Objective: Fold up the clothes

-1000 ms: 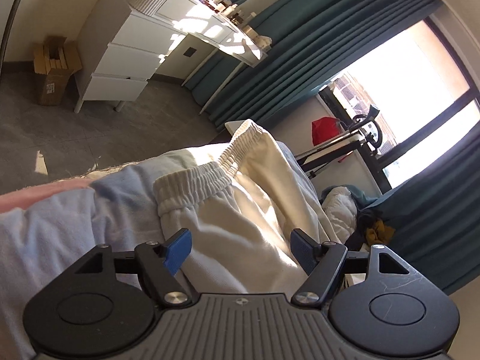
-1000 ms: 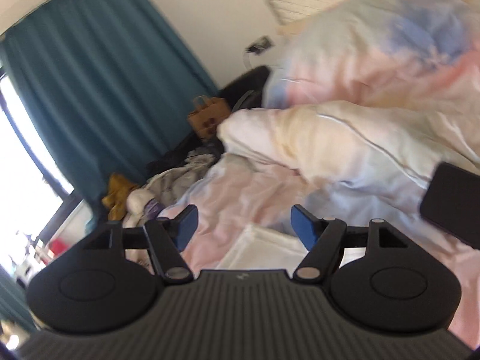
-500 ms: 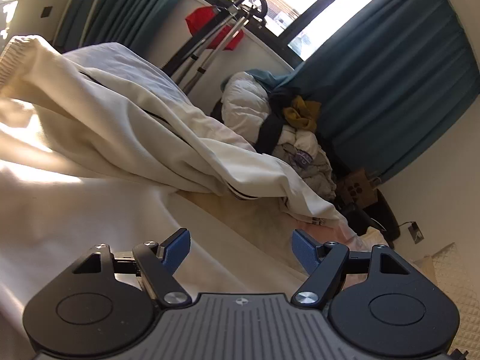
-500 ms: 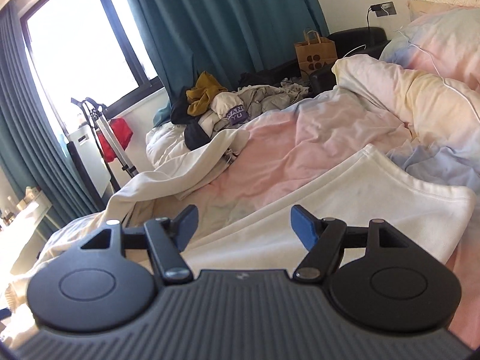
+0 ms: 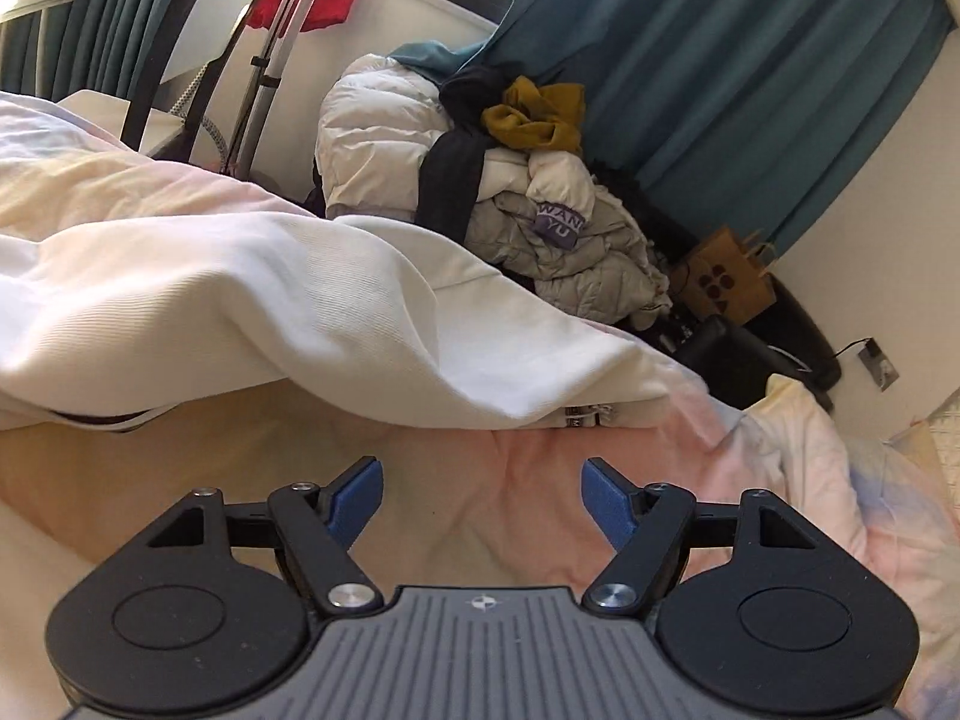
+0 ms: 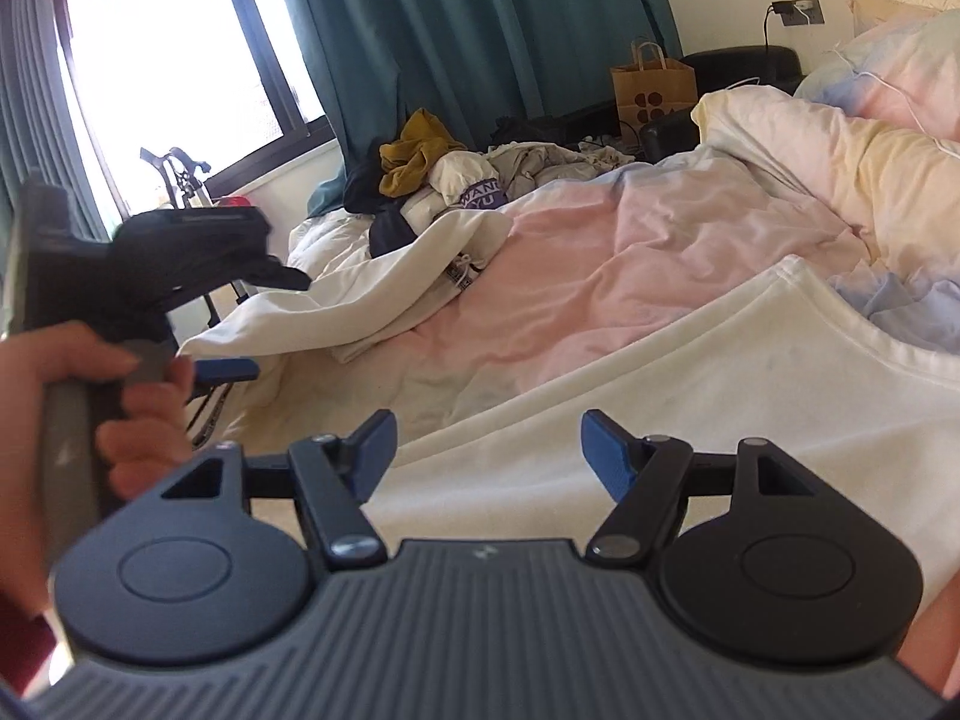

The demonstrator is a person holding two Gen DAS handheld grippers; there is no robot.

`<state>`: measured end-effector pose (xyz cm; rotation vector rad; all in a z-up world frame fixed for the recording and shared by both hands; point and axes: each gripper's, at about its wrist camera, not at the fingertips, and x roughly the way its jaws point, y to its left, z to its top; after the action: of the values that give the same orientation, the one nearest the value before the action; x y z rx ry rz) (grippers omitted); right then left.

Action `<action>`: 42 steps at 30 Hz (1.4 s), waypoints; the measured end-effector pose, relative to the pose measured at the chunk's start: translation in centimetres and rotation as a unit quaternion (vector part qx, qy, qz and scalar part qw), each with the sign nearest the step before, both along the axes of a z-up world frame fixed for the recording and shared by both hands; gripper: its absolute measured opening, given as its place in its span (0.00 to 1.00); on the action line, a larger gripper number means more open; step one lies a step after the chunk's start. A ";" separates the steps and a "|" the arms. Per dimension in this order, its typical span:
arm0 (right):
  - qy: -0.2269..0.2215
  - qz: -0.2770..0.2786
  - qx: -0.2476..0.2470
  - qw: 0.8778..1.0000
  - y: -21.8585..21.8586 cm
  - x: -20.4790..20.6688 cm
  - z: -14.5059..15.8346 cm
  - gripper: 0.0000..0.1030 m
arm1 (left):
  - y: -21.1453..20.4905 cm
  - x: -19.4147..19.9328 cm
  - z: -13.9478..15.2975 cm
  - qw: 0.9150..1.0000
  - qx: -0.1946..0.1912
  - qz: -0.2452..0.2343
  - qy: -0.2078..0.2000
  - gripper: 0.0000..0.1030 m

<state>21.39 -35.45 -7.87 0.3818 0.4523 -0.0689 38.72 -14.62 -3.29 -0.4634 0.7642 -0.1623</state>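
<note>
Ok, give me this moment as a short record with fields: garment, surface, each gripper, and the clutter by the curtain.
garment: cream trousers, spread loosely, unfolded
surface: pastel duvet on the bed
left gripper: open, empty, over the duvet short of the trousers
right gripper: open, empty, over cream fabric
clutter: clothes pile and paper bag by the teal curtain

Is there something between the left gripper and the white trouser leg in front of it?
Nothing visible. The left gripper is open over bare pink duvet, and the cream trouser leg lies just ahead of it. The clothes pile is beyond the leg.
</note>
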 end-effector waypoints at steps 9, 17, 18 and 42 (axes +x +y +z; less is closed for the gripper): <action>0.028 -0.025 0.040 0.998 -2.0 3.0 -3.1 0.69 | -1.6 6.7 -1.9 0.999 0.019 0.036 0.020 0.59; 0.025 -0.039 0.029 0.999 -2.2 2.9 -3.1 0.69 | -2.0 5.9 0.4 0.997 0.065 0.041 0.003 0.04; 0.023 -0.040 0.027 0.999 -2.2 2.8 -3.1 0.69 | -1.9 5.2 1.4 0.997 0.071 0.040 -0.009 0.04; -0.017 -0.016 0.012 1.000 -0.6 -0.4 0.4 0.69 | -3.6 3.1 13.0 0.980 0.134 -0.109 -0.099 0.03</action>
<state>21.00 -36.02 -7.47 0.4139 0.4143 -0.0887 41.78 -18.19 9.74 -0.1037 0.6286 -0.3005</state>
